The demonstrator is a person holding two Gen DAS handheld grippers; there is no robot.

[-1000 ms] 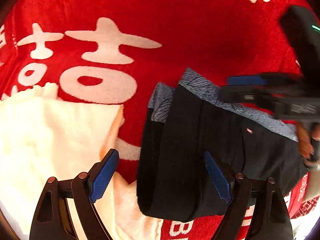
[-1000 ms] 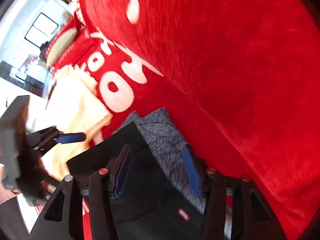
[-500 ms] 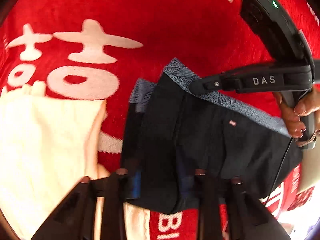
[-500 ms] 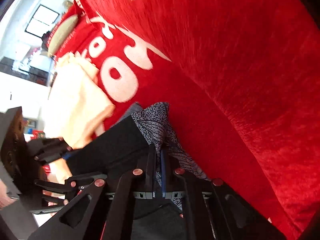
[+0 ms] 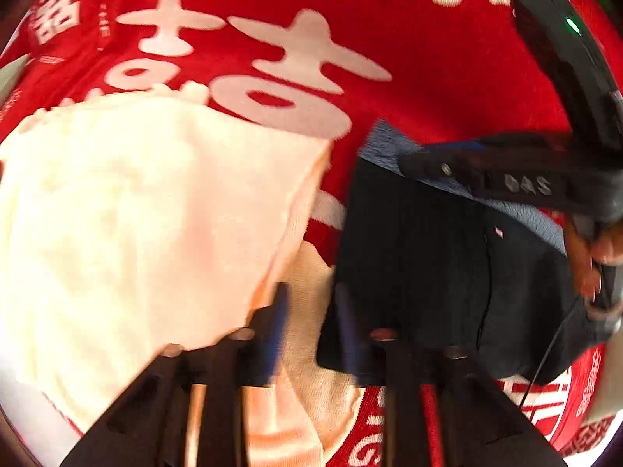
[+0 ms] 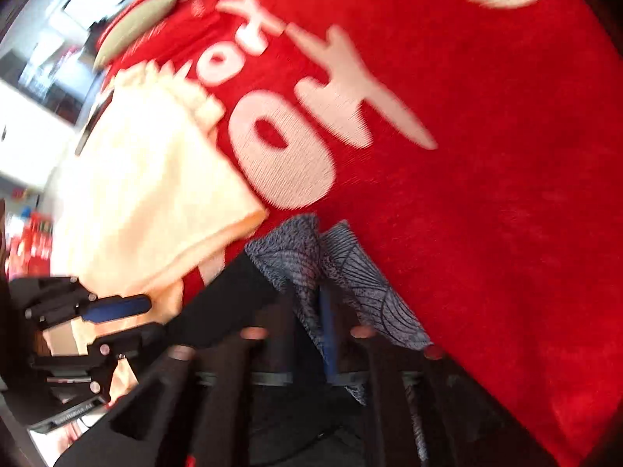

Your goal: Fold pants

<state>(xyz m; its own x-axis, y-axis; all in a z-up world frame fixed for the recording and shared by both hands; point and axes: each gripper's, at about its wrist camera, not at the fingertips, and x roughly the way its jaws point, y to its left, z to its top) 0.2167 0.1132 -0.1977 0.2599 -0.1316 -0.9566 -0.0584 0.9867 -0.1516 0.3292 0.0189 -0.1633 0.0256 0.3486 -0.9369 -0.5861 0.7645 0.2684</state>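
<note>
Though both views are smeared by motion, the pants (image 5: 428, 264) read clearly as a compact, folded black bundle lying on the red blanket (image 5: 428, 78), with a grey patterned waistband (image 6: 350, 272) of fine dark lines running along its far edge. A tiny pale tag (image 5: 498, 232) sits on the black cloth near that band. In the right wrist view the waistband bunches into two humps just ahead of the fingers.

The left gripper (image 5: 311, 323) hangs over the near left edge of the bundle; its jaws have just been opening, and they now stand apart. One blue pad is over the cream towel (image 5: 136, 214), the other over the black edge; the blur hides whether that pad touches the cloth. The right gripper (image 6: 311, 330) has also just been opening its jaws. A gap shows between them with waistband fabric lying in it, not pinched as far as the blur allows.

The towel lies folded just beside the pants on the left, its corner close to the black cloth. The blanket's big white characters spread beyond both.

From the left wrist view the right tool's black body covers part of the waistband, and a hand (image 5: 592, 257) on it is cut off at the frame's right edge. The near part of the pants is hidden beneath each gripper's own frame. A room at the top left of the right wrist view is too blurred to read.
</note>
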